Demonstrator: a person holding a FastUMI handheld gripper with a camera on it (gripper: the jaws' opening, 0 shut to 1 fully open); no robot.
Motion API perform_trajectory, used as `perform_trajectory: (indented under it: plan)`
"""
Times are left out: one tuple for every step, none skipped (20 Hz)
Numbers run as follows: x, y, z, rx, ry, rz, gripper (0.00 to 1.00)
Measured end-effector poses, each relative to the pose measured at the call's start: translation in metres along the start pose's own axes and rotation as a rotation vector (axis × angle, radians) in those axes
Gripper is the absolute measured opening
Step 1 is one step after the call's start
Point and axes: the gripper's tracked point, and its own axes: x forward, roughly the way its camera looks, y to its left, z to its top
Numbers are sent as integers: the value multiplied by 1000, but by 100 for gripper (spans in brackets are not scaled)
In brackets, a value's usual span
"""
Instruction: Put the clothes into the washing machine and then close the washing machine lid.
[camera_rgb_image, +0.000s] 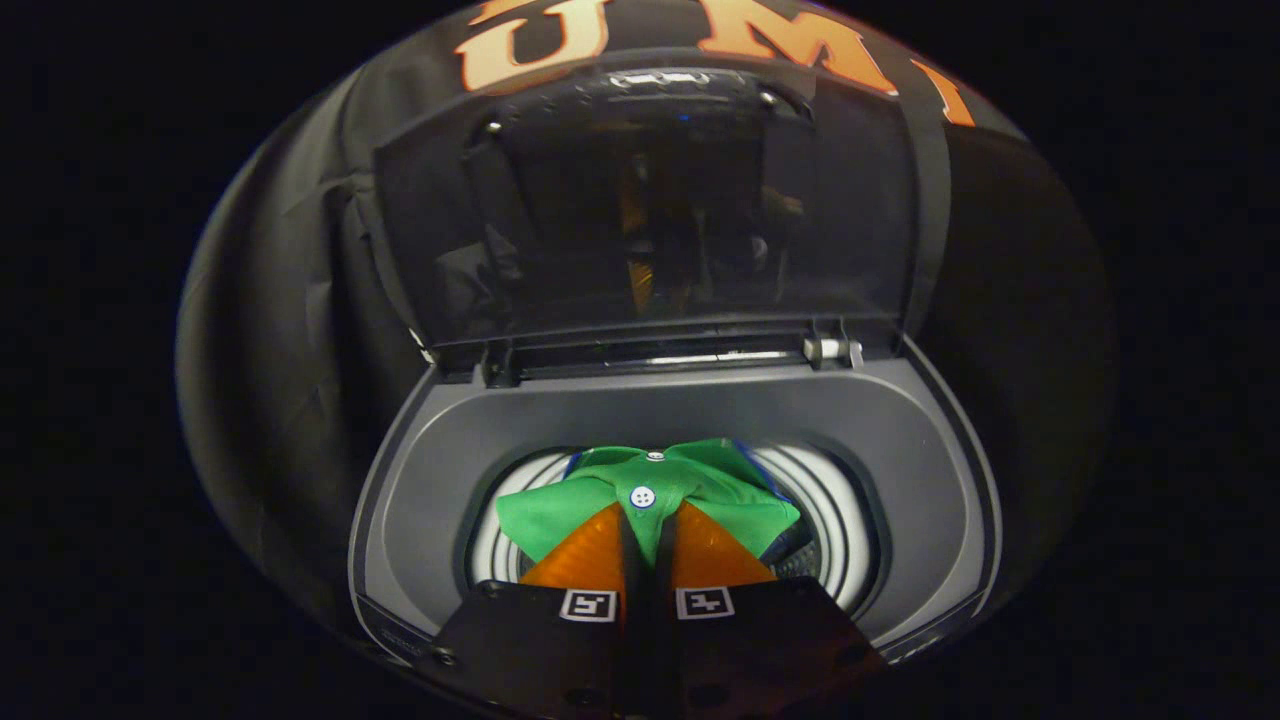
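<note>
**Green shirt held over the open drum**

The tongs (650, 520) pinch a green shirt (690, 480), both fingers pressed on its buttoned front. The shirt hangs over the drum opening of the washing machine (900, 450). Behind the drum, the machine's dark lid (650, 200) stands raised.

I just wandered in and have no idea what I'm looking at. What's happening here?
Someone is loading laundry with a hand-held gripper. Its two fingers are pinched on a green shirt, which hangs over the round drum opening of a top-loading washing machine. The dark see-through lid stands open behind it, so closing it is yet to come.
</note>
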Motion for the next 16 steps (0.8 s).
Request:
perform_trajectory:
  plan:
    - [5, -3, -8, 16, 29, -1, 8]
    - [8, -4, -14, 25, 57, -4, 8]
    - [9, -4, -17, 34, 72, -6, 8]
    - [9, -6, -15, 35, 68, -8, 8]
    - [10, -7, -12, 32, 65, -13, 8]
    - [10, -7, -9, 27, 67, -10, 8]
    - [9, -4, -7, 25, 72, -6, 8]
    - [9, -3, -5, 20, 74, -3, 8]
    - [8, -2, -3, 12, 74, -1, 8]
    - [7, -2, -1, 6, 73, -1, 8]
    - [5, -1, 0, 3, 75, -4, 8]
    - [5, 0, 1, 4, 78, -3, 8]
    - [2, 2, 2, 5, 79, 1, 8]
    - [2, 4, 4, 3, 80, 5, 9]
    - [1, 3, 2, 1, 86, 5, 14]
    - [0, 2, 2, 0, 105, 2, 19]
